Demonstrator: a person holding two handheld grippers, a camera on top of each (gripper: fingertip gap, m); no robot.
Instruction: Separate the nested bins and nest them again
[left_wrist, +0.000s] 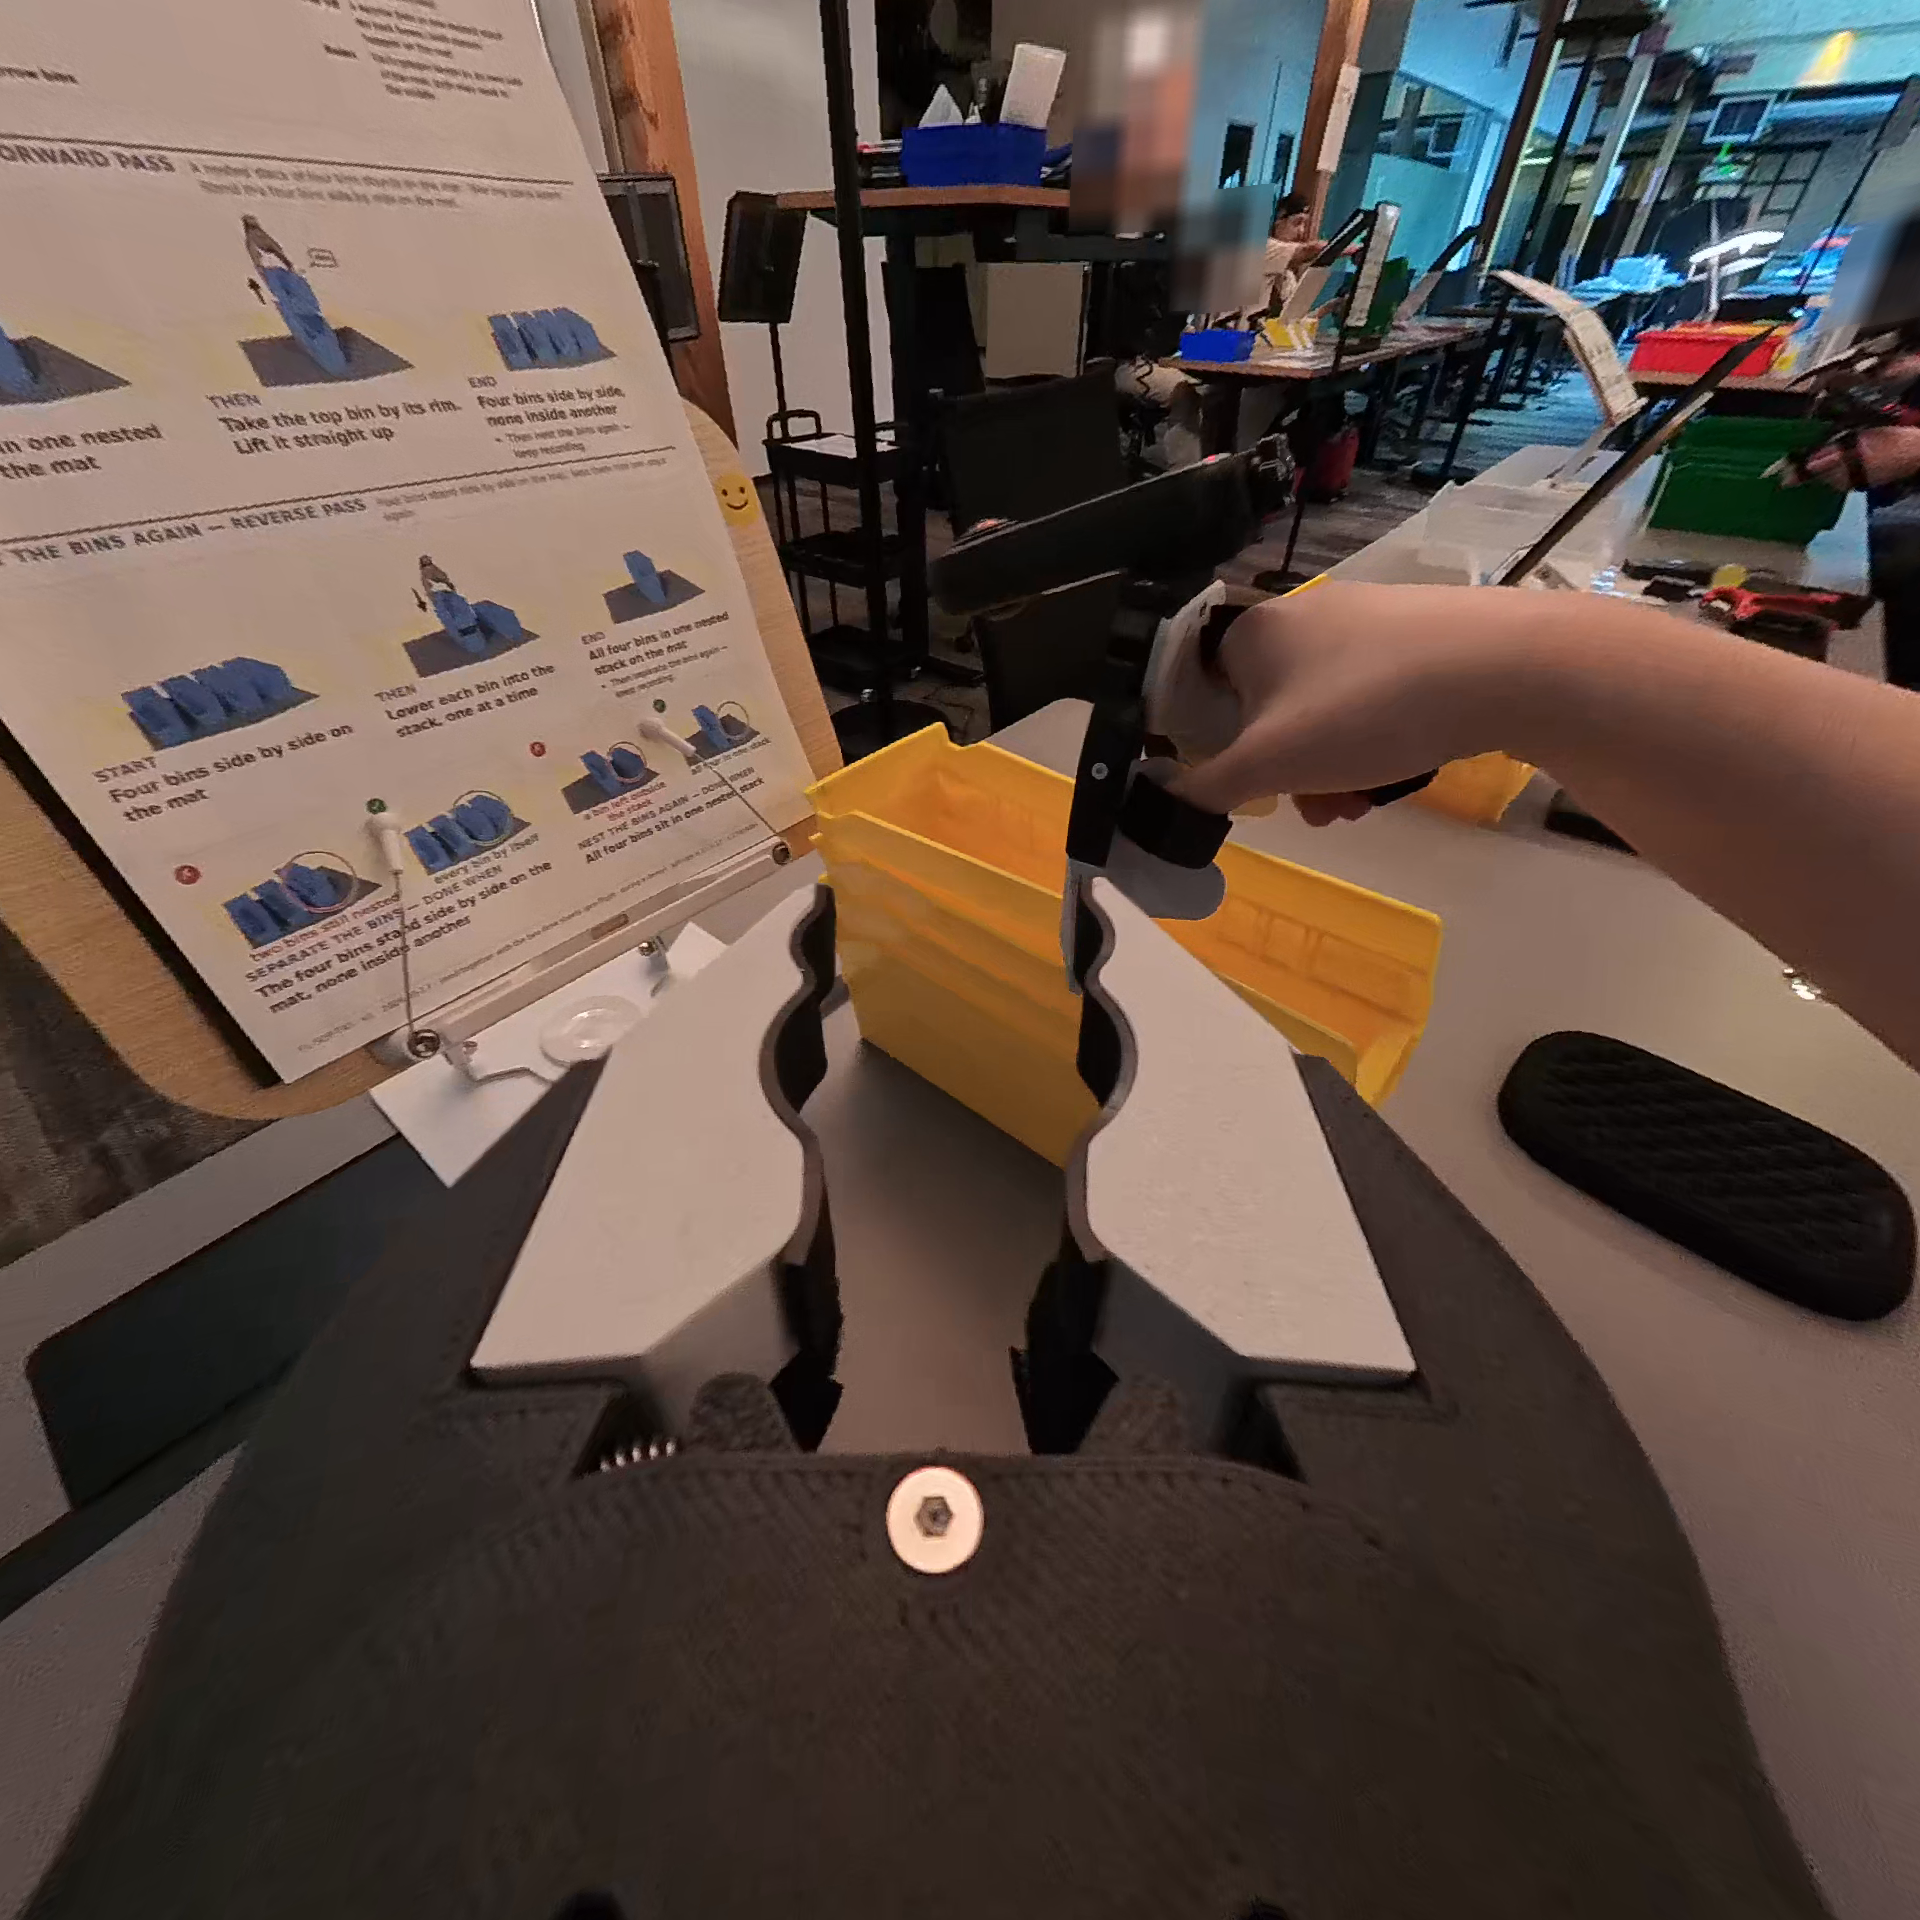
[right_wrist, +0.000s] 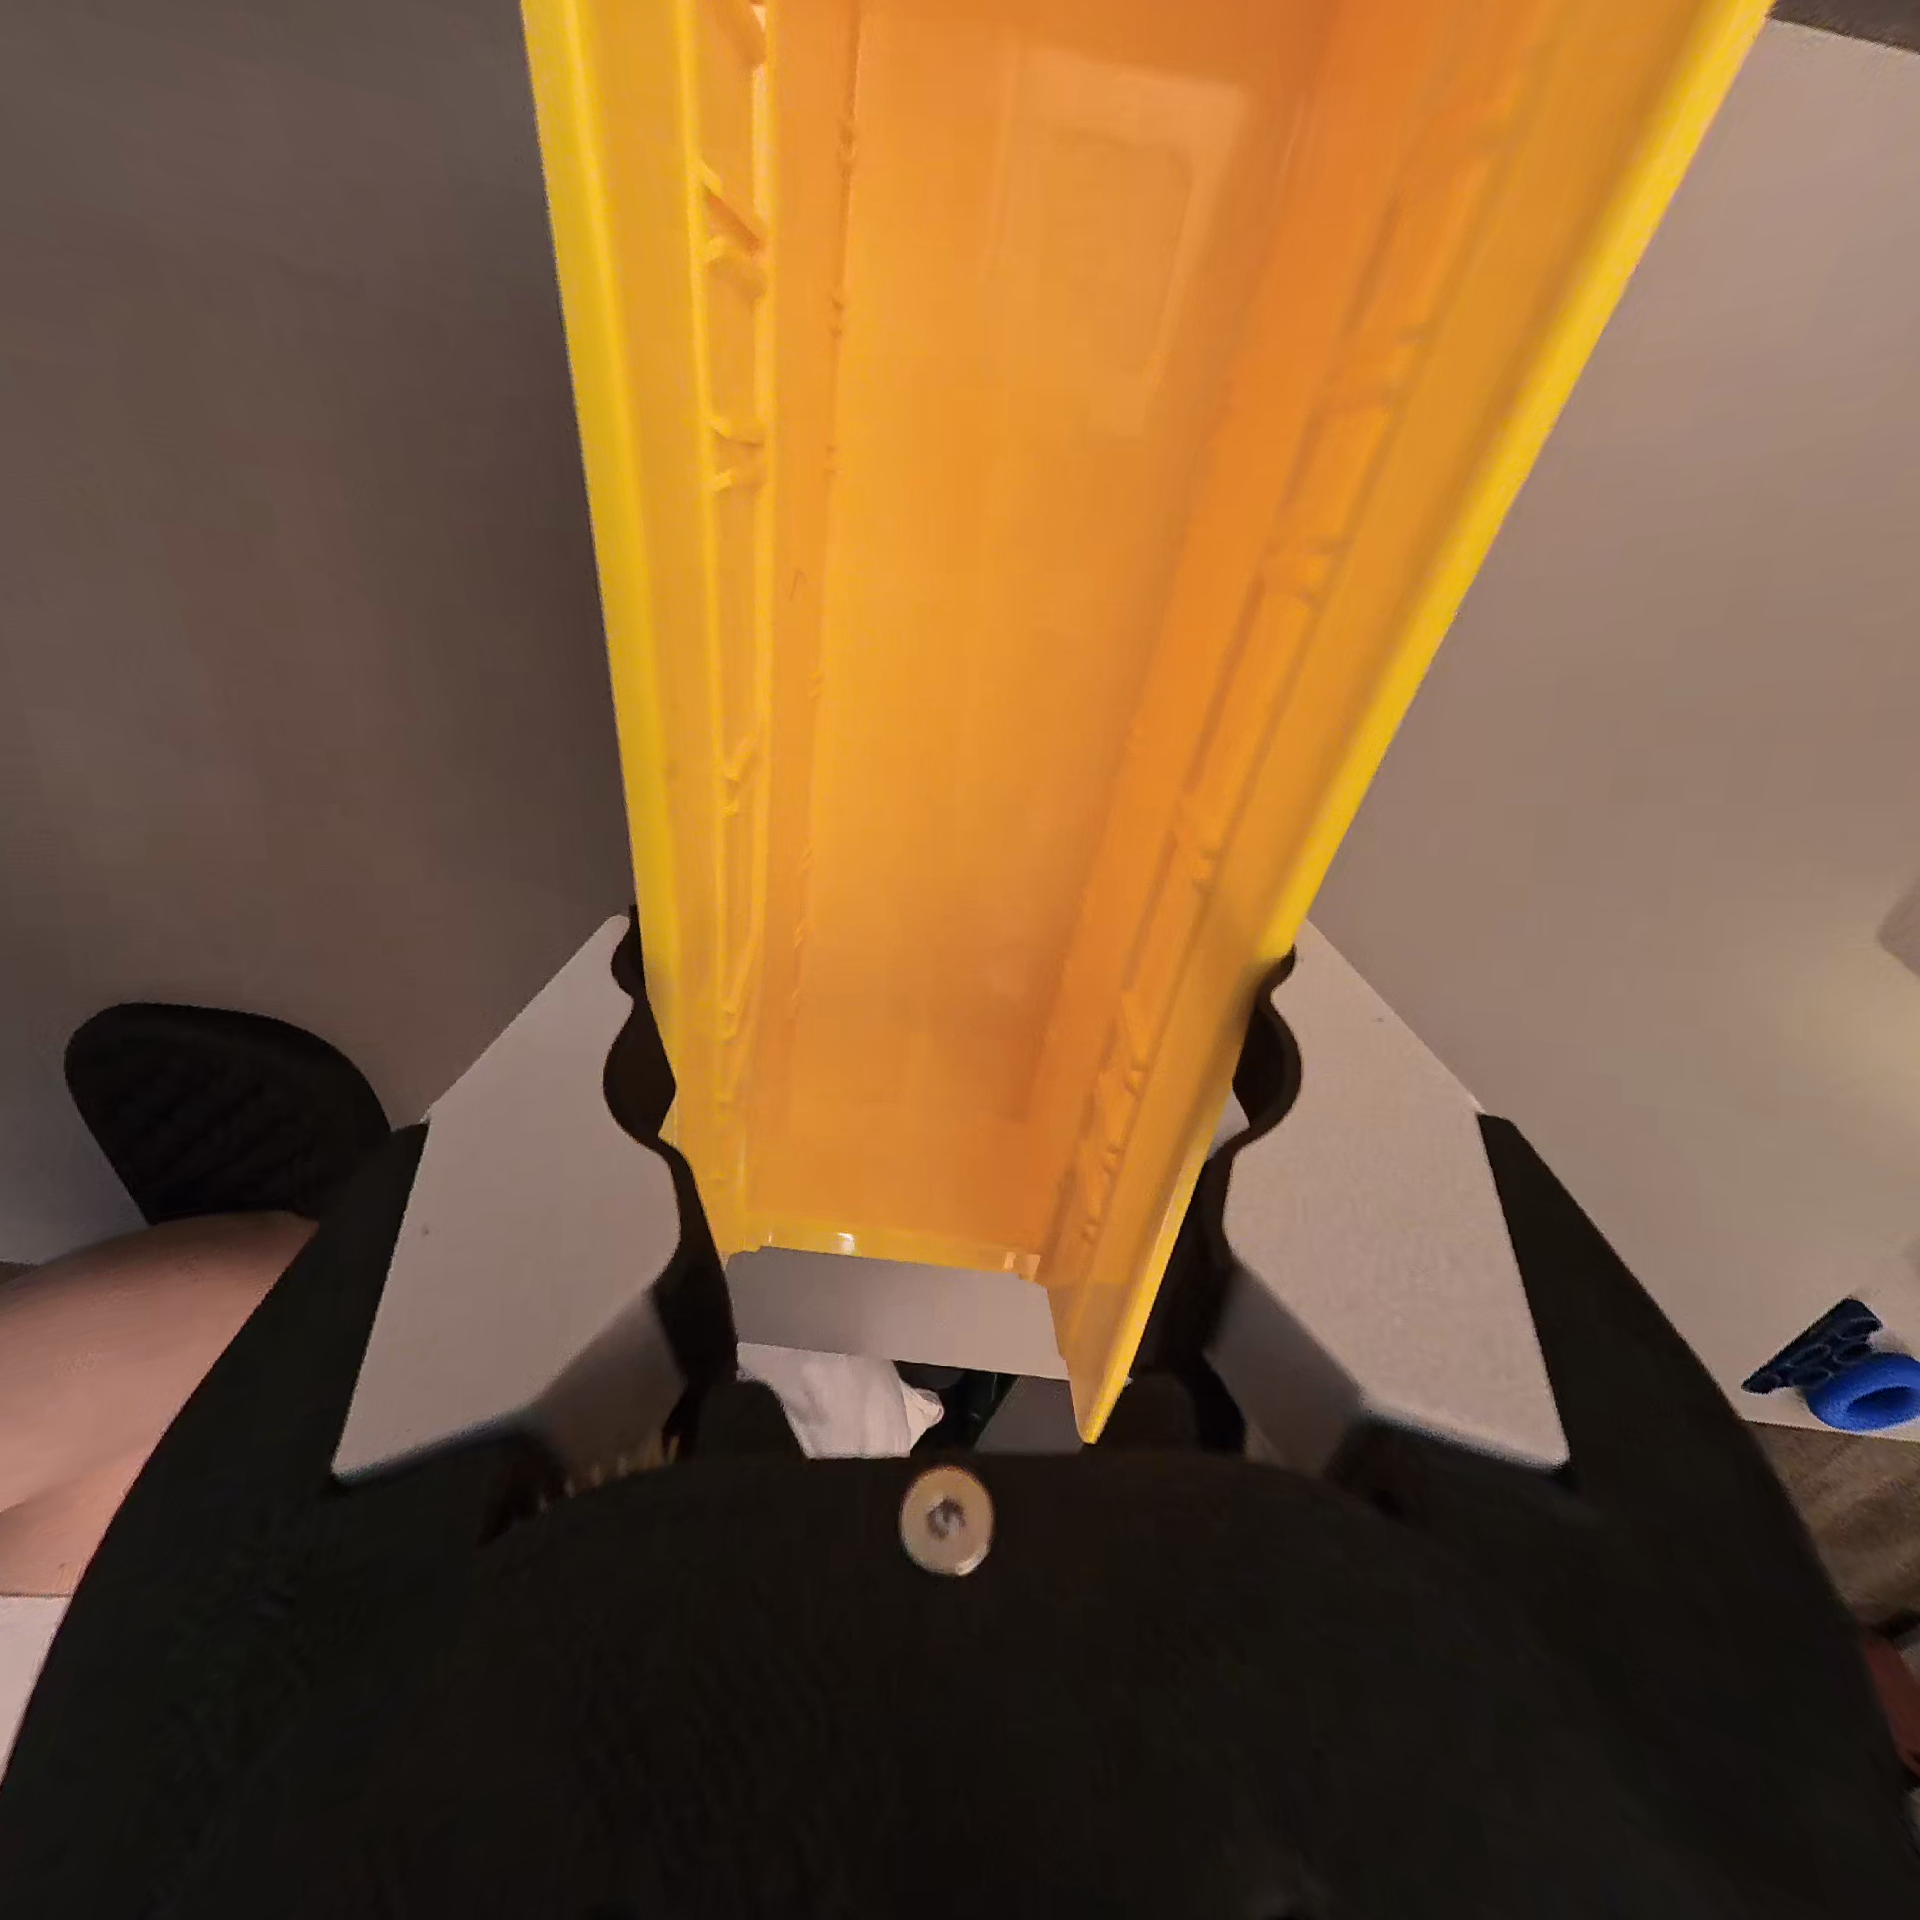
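Overhead-lit, a grey table sits before workshop desks.

I see a stack of nested yellow plastic bins standing upright on the grey table. One more yellow bin lies apart, farther back.

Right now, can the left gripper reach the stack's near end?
Probably yes. The left gripper is open with nothing between its fingers, and the stack stands just ahead. One caution: a finger of the right gripper comes down the stack's side close to the left's right fingertip.
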